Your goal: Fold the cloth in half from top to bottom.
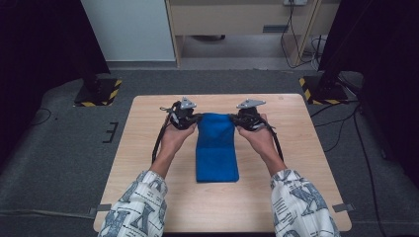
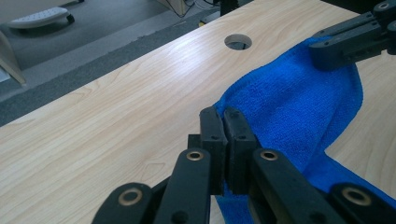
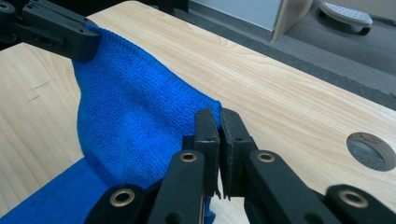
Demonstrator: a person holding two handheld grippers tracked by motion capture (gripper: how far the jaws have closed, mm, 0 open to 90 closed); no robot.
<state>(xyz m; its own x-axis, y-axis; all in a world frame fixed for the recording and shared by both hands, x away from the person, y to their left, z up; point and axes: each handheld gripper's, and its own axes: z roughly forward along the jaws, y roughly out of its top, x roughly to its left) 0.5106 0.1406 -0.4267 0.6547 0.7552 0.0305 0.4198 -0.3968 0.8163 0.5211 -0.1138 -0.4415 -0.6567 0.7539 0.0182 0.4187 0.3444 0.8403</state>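
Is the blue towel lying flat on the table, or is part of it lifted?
Partly lifted: both grippers hold the blue towel's far corners raised; its near part lies on the table.

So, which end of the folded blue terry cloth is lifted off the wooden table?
The far end of the blue terry cloth, pinched at its two corners by the left gripper and right gripper; the near end lies flat.

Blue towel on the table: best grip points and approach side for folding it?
By its two far corners, one per gripper, coming in from the sides. The blue towel is a long narrow strip lying away from the person, so pinching both far corners keeps that edge taut. That is the hold now: left gripper and right gripper shut on those corners, far end lifted off the table.
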